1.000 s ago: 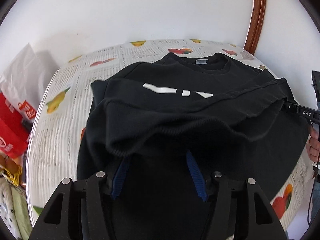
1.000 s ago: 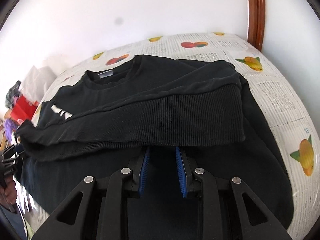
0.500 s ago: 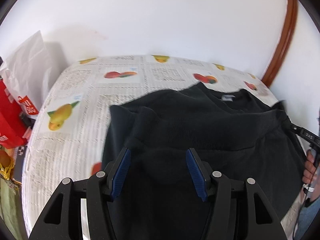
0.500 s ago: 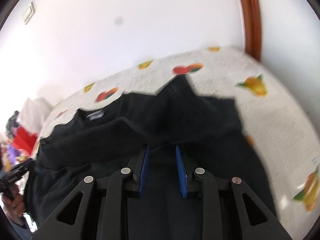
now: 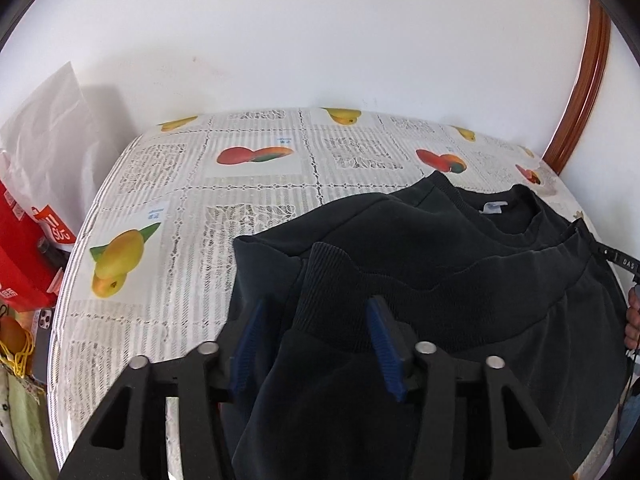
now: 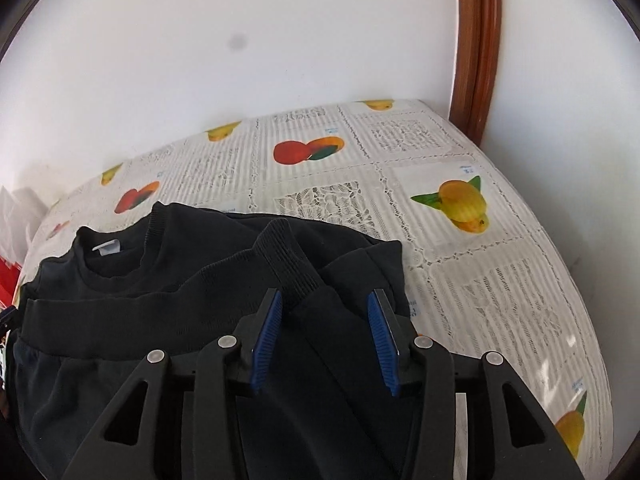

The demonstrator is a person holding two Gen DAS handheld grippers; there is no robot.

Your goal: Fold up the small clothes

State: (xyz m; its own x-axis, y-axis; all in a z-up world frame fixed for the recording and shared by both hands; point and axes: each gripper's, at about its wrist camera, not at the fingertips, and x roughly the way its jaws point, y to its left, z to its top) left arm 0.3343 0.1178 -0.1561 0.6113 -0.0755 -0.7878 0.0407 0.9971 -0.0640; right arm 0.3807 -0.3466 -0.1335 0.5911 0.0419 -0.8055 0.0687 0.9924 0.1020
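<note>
A black sweatshirt (image 5: 420, 264) lies on the table, its ribbed hem folded up close to the collar with the white label (image 5: 493, 208). My left gripper (image 5: 316, 328) is open over the left part of the fold, with a ribbed cuff between its blue pads. My right gripper (image 6: 326, 320) is open over the right part of the sweatshirt (image 6: 180, 300), with the other ribbed cuff (image 6: 288, 264) just past its tips. The right gripper's tip also shows at the right edge of the left wrist view (image 5: 618, 260).
The table carries a white lace-pattern cloth with fruit prints (image 5: 256, 160). White and red bags (image 5: 36, 216) stand at its left side. A white wall runs behind, and a brown wooden frame (image 6: 476, 52) stands at the right corner.
Both grippers carried the hem up toward the collar, covering the white print. The right gripper opened and let go of the hem. Both grippers sit lower and closer to the cloth.
</note>
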